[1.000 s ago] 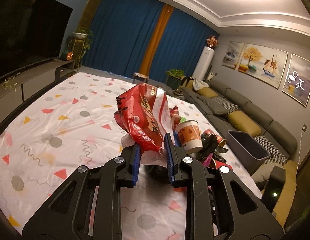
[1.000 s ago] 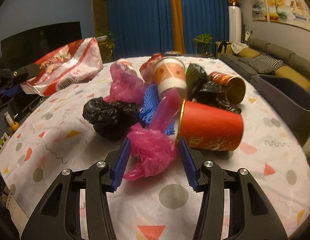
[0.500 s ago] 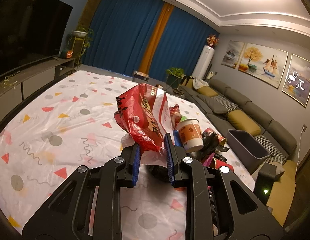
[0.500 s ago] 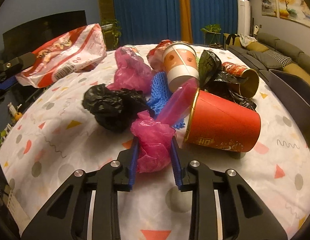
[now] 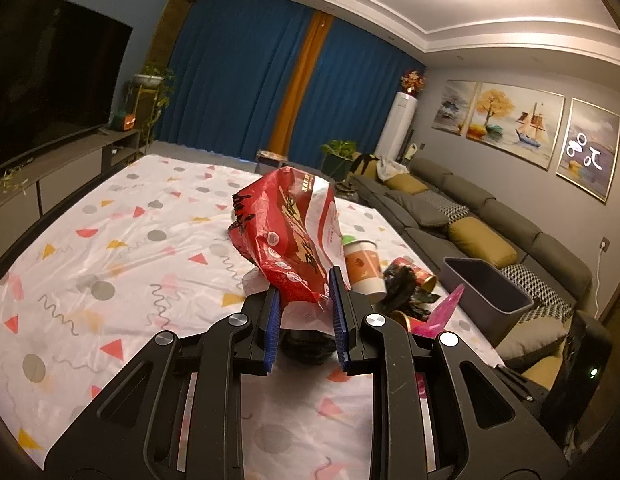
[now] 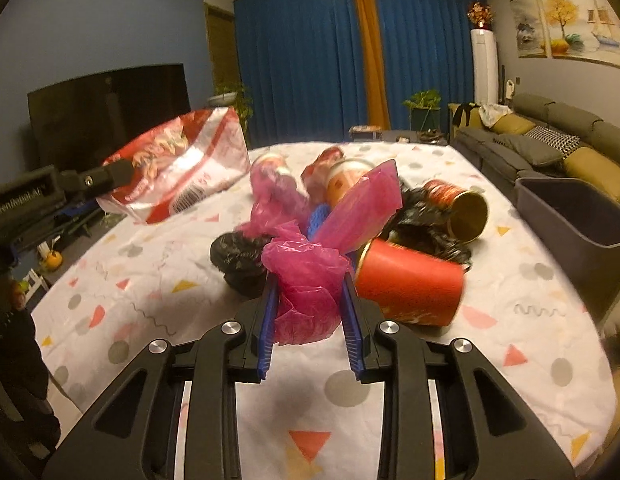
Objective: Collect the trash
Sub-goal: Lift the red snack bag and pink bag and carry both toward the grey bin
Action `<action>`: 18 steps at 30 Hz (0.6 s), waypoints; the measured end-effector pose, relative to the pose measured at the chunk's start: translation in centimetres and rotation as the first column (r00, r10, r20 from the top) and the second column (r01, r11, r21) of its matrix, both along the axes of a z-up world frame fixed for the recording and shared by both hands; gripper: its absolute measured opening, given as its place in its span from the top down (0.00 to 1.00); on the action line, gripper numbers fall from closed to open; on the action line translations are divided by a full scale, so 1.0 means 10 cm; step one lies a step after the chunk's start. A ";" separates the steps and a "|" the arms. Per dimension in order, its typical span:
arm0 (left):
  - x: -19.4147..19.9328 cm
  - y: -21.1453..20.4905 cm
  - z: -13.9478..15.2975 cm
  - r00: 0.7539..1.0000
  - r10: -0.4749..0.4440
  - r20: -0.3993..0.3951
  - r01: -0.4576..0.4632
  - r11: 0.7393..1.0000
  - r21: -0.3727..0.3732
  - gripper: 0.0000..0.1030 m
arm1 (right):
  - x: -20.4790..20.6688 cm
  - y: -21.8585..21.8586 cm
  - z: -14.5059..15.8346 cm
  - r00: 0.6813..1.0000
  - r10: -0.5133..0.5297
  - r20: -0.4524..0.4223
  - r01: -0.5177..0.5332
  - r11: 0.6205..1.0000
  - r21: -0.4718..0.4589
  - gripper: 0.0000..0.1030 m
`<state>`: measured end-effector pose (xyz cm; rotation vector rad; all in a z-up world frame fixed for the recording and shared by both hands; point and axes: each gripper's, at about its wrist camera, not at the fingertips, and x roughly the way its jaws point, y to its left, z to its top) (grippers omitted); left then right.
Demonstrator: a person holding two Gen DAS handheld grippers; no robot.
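My left gripper (image 5: 303, 294) is shut on a red and white snack bag (image 5: 287, 232), held up above the table; the same snack bag (image 6: 181, 168) and the left gripper's arm show at the left of the right wrist view. My right gripper (image 6: 310, 300) is shut on a crumpled pink plastic bag (image 6: 310, 276), lifted a little off the table. Behind it lie a red paper cup (image 6: 410, 288) on its side, a black bag (image 6: 237, 256), another pink bag (image 6: 273, 196), an orange cup (image 6: 342, 184), a red can (image 6: 458, 204) and more black plastic (image 6: 426, 232).
A grey bin (image 6: 578, 224) stands at the table's right edge, beside a long sofa (image 5: 490, 224). The table (image 6: 530, 312) wears a white cloth with coloured shapes. A television (image 6: 109, 112) and cabinet are on the left. Blue curtains hang behind.
My right gripper closed on the pink bag and raised it off the cloth, its free end now sticking up. The left gripper kept the snack bag nearly still.
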<state>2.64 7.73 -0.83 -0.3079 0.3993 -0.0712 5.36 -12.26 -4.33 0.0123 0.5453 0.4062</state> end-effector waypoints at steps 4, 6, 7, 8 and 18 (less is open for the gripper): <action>-0.01 -0.11 0.04 1.000 -0.024 0.014 0.024 1.000 0.016 0.79 | -0.04 -0.13 0.07 0.999 -0.023 0.027 0.022 1.000 0.017 0.70; -0.01 -0.18 0.07 0.999 -0.037 0.021 0.036 0.999 0.023 0.79 | -0.06 -0.21 0.12 0.998 -0.040 0.042 0.039 0.999 0.028 0.70; -0.01 -0.22 0.09 0.999 -0.045 0.025 0.044 0.999 0.028 0.79 | -0.06 -0.23 0.13 0.998 -0.046 0.046 0.045 0.999 0.031 0.70; 0.00 -0.26 0.10 0.998 -0.052 0.029 0.051 0.998 0.031 0.79 | -0.07 -0.28 0.16 0.997 -0.057 0.054 0.055 0.998 0.035 0.70; 0.20 -0.77 0.16 0.986 -0.161 0.047 0.157 0.985 0.067 0.79 | -0.06 -0.83 0.38 0.976 -0.179 0.120 0.174 0.983 0.051 0.70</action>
